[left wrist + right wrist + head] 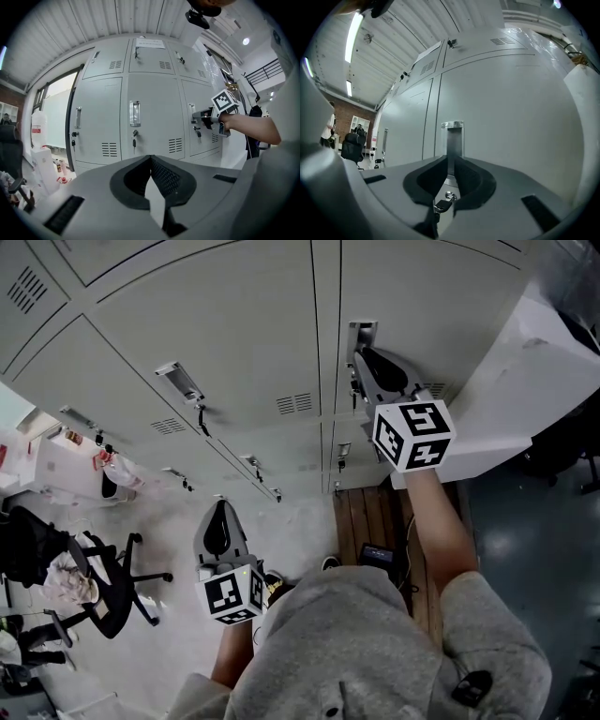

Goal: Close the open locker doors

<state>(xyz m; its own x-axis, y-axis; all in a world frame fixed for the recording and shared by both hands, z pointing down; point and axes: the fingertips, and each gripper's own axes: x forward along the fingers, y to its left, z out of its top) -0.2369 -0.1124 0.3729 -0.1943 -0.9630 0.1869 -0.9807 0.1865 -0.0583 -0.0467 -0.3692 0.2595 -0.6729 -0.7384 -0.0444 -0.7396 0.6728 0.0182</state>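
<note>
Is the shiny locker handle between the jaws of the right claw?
Yes, the right gripper view shows the metal handle pinched between the two jaws of the right claw.

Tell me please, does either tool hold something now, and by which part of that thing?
The right tool grips the metal handle of a locker door, around the handle's lower part. The left tool holds nothing.

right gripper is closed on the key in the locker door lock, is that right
Not quite. The right gripper is closed on the metal handle, not on the key. The key hangs lower down, below the jaws, and is untouched. The right gripper view shows this.
</note>
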